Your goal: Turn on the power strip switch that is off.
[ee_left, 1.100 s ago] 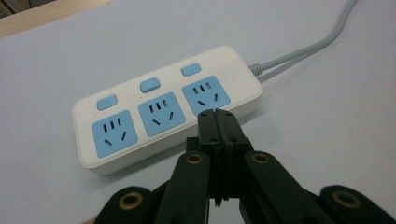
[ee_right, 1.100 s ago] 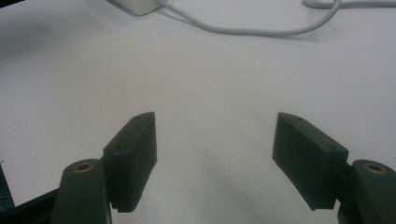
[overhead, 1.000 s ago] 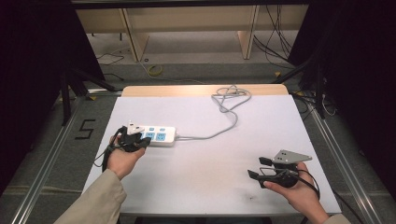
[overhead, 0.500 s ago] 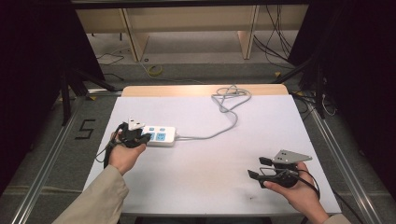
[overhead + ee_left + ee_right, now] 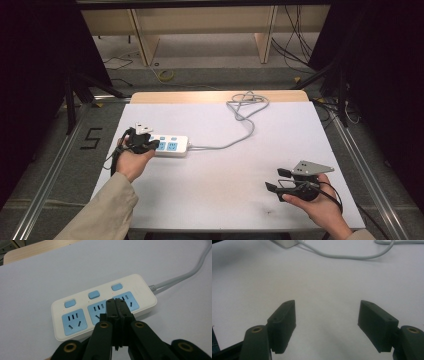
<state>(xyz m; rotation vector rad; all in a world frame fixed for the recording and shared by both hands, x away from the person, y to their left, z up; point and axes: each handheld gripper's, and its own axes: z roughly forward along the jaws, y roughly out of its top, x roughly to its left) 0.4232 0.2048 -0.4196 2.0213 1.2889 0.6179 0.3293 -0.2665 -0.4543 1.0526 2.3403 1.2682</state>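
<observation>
Jaws, left gripper (image 5: 117,305): pressed together pad to pad, nothing held between them. The closed tips are seen over the power strip (image 5: 105,306), above the gap between its middle and right sockets, just below the row of blue switches; contact with the casing cannot be told.

Power strip, high view (image 5: 172,145): white, three blue sockets, three blue switches (image 5: 94,294). It is laid flat on the white table (image 5: 225,200) at about 9 o'clock from the table's centre, touching or just beside the left gripper (image 5: 141,141), which is met at its left end.

Cord (image 5: 240,127): grey, led from the strip's right end toward 1 o'clock and gathered in a loose coil near the far edge of the table.

Jaws, right gripper (image 5: 327,325): spread wide, nothing between them, bare table beneath. In the high view this gripper (image 5: 280,182) is held at about 4 o'clock, well apart from the strip, pointed toward 9 o'clock.

Step in hand, as judged: a switch or socket face is being approached for a press with the closed left tips; the right gripper is kept idle.

Next move, as judged: the tips would need to be carried a little toward 12 o'clock onto a switch and lowered squarely, since an off-centre press could push the light strip along the table.
</observation>
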